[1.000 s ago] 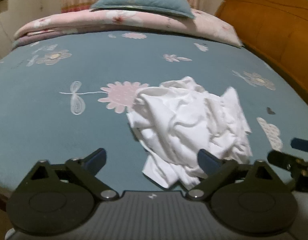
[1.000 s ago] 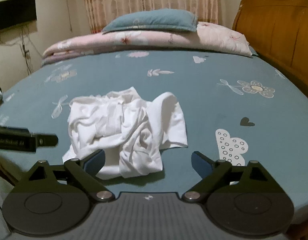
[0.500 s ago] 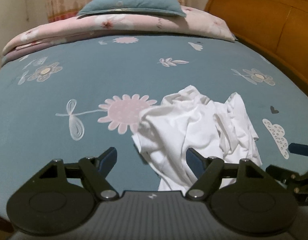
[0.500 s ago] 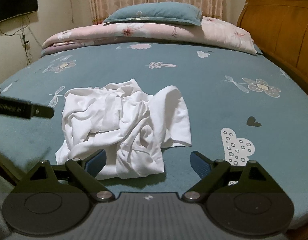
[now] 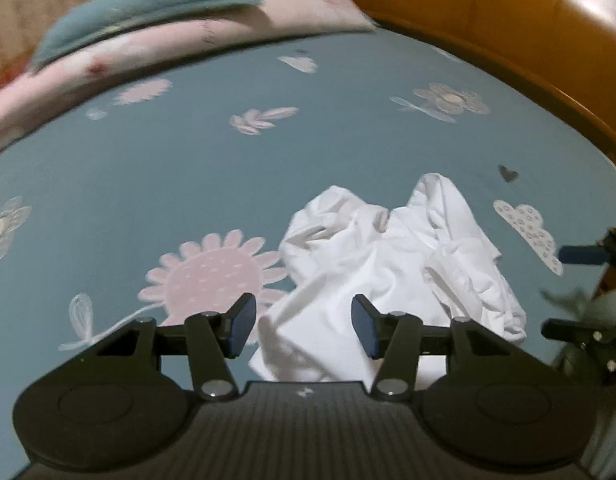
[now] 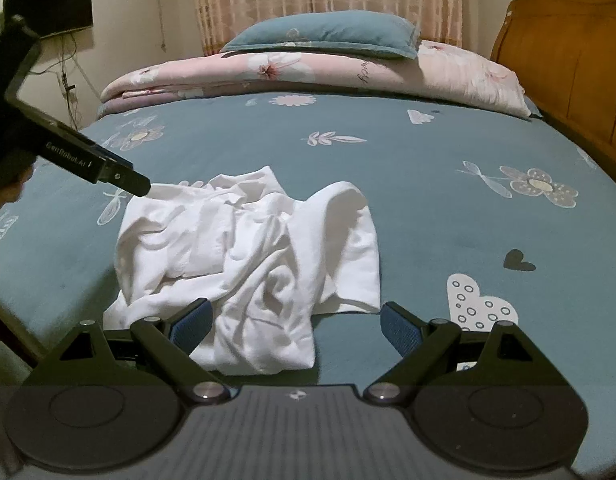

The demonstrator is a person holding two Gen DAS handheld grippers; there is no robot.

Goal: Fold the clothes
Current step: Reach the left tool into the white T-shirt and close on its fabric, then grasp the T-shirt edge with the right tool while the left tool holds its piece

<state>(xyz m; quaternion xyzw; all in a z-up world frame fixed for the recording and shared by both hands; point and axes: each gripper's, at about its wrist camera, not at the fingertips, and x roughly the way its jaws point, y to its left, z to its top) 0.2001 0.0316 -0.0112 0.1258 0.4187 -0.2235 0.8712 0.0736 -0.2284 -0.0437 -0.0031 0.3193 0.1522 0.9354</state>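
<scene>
The white garment (image 6: 247, 264) lies crumpled in a loose heap on the near part of the bed sheet (image 6: 428, 208), a teal cotton-looking cover printed with pale flowers, a heart and a dotted cloud. It looks thin, soft and light, likely a knit top (which part is sleeve and which is hem cannot be told), so it should drape and slip through a shallow pinch rather than hold any shape; the creases are rounded, not sharp. The left gripper (image 5: 303, 326) hovers at the heap's near left side with its blue-padded jaws spread apart, a flap of white cloth lying between and beyond them but not clamped. The right gripper (image 6: 295, 326) sits at the near edge of the heap, jaws wide apart and holding nothing, its left pad over the fabric and its right pad above bare sheet. A sensible hold, I judge, is a single-layer outer edge: the smoother flap on the right side of the pile in the right wrist view, or the near corner by the left tool, so the garment can be lifted and shaken flat. At the far end a pink folded quilt (image 6: 308, 72) carries a teal pillow (image 6: 324, 34), with the glossy wooden headboard (image 6: 568, 52) on the right
</scene>
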